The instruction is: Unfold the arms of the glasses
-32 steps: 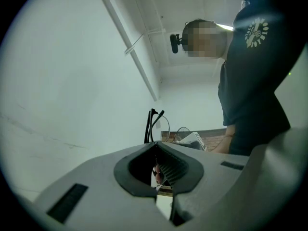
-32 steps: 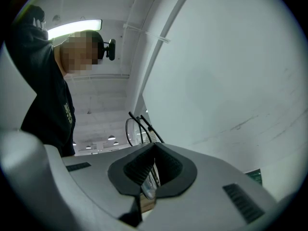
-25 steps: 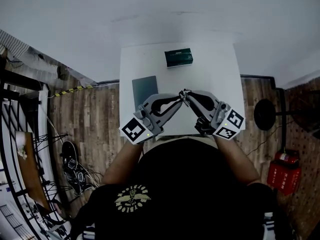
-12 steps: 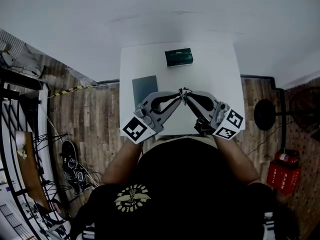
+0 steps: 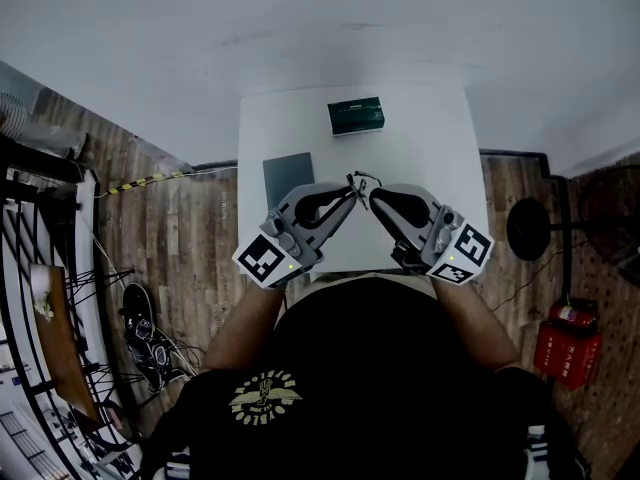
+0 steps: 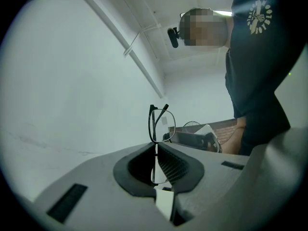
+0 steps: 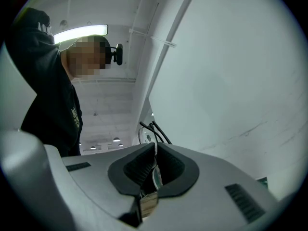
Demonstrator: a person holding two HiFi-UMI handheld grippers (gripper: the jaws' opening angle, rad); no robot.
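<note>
The smooth grey left hand-held gripper [image 5: 346, 196] and right hand-held gripper [image 5: 374, 194] both clench the glasses [image 5: 358, 180]. Thin dark wire rims their rounded lenses, above the white desk [image 5: 440, 148].

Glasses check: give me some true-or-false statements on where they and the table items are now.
The left gripper and right gripper both have jaws shut on the glasses. True.
The glasses lie on the white table. False: they are held above it, between the grippers.
A dark green box sits near the table's far edge. True.
The grey pad lies on the right gripper's side. False: it is on the left gripper's side.
</note>
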